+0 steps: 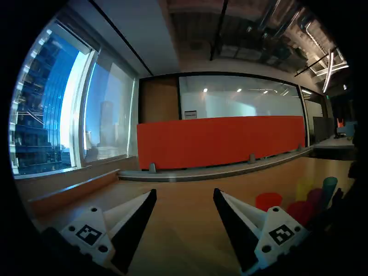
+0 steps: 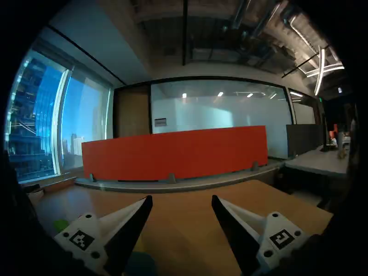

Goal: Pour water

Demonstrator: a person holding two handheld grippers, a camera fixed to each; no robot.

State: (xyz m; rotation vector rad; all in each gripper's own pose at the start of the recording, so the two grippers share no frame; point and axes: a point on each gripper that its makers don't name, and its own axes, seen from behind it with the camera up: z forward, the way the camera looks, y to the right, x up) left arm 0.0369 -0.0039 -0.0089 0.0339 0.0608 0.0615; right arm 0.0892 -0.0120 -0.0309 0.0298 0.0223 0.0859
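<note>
An office room with a dim ceiling of exposed pipes and a bright light strip at the upper right. A tall window fills the left of the frame and shows blue towers outside. Across the middle runs a long orange partition, with a glass wall behind it. A wooden desk takes up the lower half of both views. In the right gripper view a second, grey desk sits at the right edge, and what stands on it is too small to tell.

The left hand-held gripper reaches over the wood with its fingers spread wide and nothing between them. The right hand-held gripper is spread the same way.

A cluster of coloured cups stands on the desk at the lower right of the left gripper view, just beside the right-hand finger. It is partly cut off by the dark edge, and any contents cannot be made out. In the right gripper view a green shape at the lower left and a bluish blur at the bottom are too unclear to identify.
</note>
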